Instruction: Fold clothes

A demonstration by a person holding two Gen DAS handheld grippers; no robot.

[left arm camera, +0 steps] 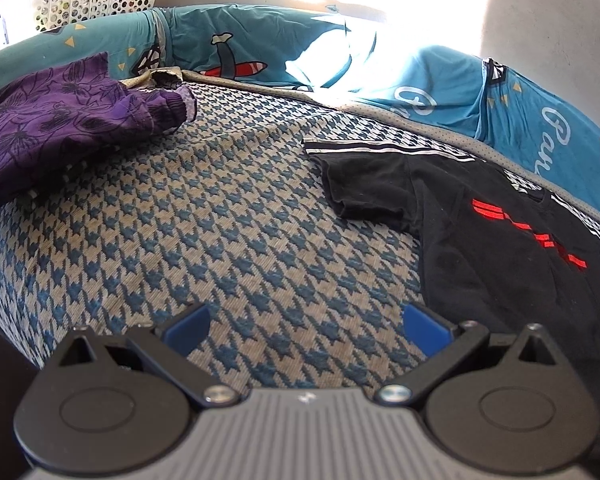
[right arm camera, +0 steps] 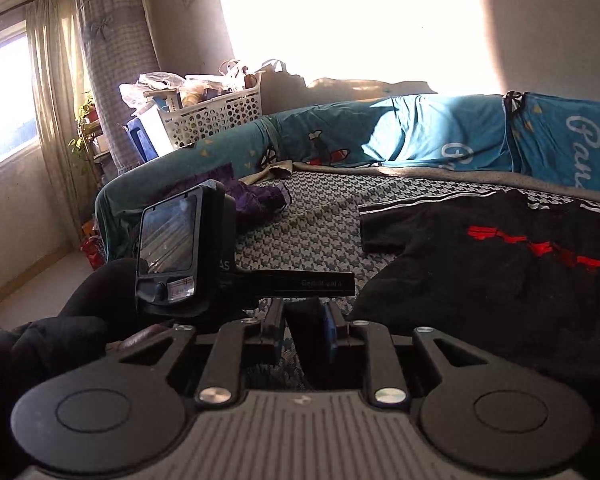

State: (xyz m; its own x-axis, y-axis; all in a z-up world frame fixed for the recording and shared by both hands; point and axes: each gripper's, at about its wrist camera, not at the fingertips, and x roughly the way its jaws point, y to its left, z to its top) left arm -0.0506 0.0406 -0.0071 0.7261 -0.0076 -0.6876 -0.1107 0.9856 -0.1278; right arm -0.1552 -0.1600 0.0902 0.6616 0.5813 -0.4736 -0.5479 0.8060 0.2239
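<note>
Black T-shirt lies spread flat; purple garment lies crumpled.

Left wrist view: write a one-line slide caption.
Open left gripper over a patterned bed cover, black T-shirt spread at right, purple garment at left.

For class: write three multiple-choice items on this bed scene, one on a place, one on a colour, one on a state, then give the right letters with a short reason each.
1. In the left wrist view, where does the purple garment lie relative to the black T-shirt?
A. To its left
B. On top of it
C. To its right

2. What colour is the print on the black T-shirt?
A. Yellow
B. Red
C. White

3. How does the left gripper stand?
A. Shut on the T-shirt
B. Open, nothing between its fingers
C. Shut on the purple garment

Answers:
1 A, it is bunched at the left edge, apart from the shirt.
2 B, red bars cross the chest.
3 B, only the houndstooth bedcover shows between the blue pads.
</note>
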